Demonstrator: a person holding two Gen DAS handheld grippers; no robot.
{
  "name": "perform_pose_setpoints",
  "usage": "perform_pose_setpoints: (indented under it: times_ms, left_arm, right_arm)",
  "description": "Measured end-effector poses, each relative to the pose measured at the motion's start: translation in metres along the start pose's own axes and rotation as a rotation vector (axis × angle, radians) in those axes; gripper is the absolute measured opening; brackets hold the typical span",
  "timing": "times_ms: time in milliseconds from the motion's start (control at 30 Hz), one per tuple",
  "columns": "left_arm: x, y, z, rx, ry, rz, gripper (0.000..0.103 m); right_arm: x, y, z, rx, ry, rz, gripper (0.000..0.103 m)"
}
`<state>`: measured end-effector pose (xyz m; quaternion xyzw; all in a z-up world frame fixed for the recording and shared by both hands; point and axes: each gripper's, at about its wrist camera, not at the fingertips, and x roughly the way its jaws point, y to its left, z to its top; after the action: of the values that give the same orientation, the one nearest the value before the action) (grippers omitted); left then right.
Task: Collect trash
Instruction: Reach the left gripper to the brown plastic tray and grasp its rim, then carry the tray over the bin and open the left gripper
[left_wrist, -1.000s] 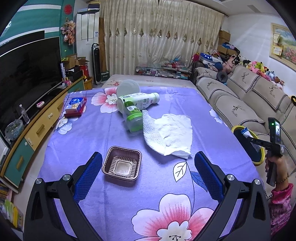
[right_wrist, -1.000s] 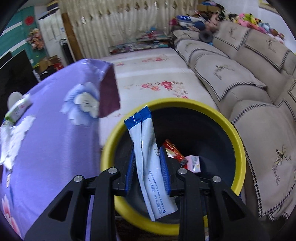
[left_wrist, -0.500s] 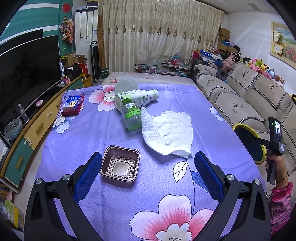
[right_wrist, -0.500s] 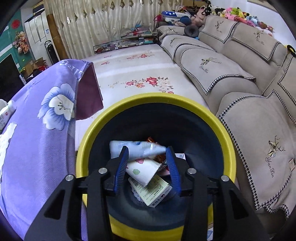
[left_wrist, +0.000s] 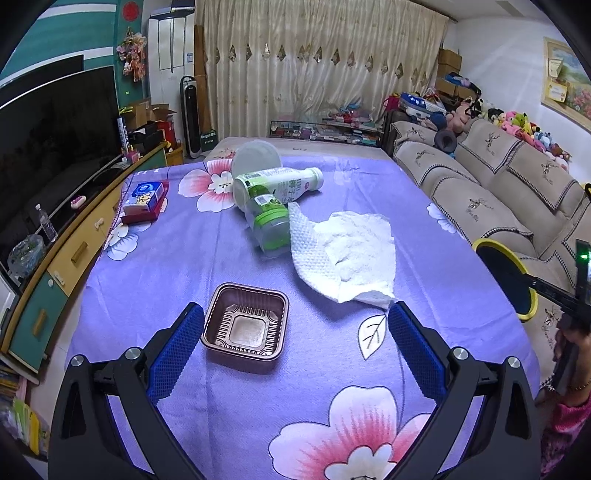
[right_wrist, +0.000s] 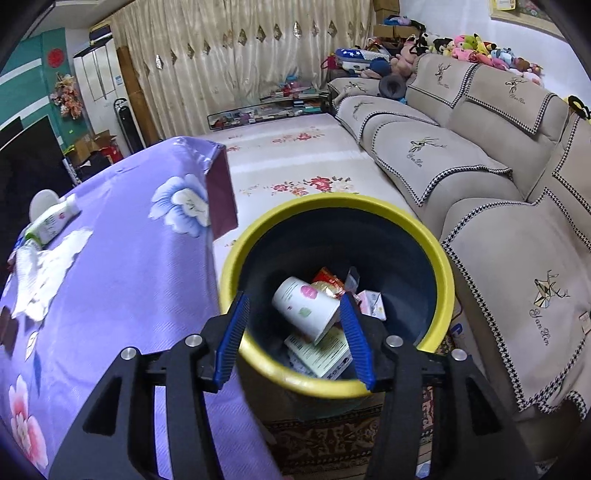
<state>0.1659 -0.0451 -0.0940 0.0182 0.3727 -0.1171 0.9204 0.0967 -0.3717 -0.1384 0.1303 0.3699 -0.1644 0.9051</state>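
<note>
Right wrist view: right gripper (right_wrist: 293, 325) spread wide, empty, over the bin (right_wrist: 258, 236) — cup (right_wrist: 304, 308) and wrappers inside. Beside the bin, tray (left_wrist: 245, 326), tissue (left_wrist: 351, 254) and bottles (left_wrist: 277, 184) remain — left gripper (left_wrist: 295, 339) gapes empty.

My left tool (left_wrist: 293, 328), matte black forked frame, blue cross-hatched finger pads (left_wrist: 176, 352), round silver screws, my right tool (right_wrist: 293, 341) alike with ribbed blue pads, my right hand (left_wrist: 570, 345), pink patterned sleeve, thin wrist bangle
</note>
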Motion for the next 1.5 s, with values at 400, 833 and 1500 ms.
perform_pose_setpoints:
  times_ms: [400,833,1500]
  left_arm:
    - [0.06,0.0,-0.001,0.077,0.134,0.001,0.068]
    - [0.089,0.004,-0.011,0.121,0.211,0.003,0.008]
    - [-0.001,-0.105,0.018,0.269,0.03,-0.243,0.005]
  right_arm:
    - [-0.013,0.009,-0.005,0.001,-0.006,0.031,0.049]
    - [-0.01,0.009,-0.008,0.003,0.002,0.04,0.049]
    - [-0.029,-0.02,-0.014,0.051,-0.044,0.044,0.049]
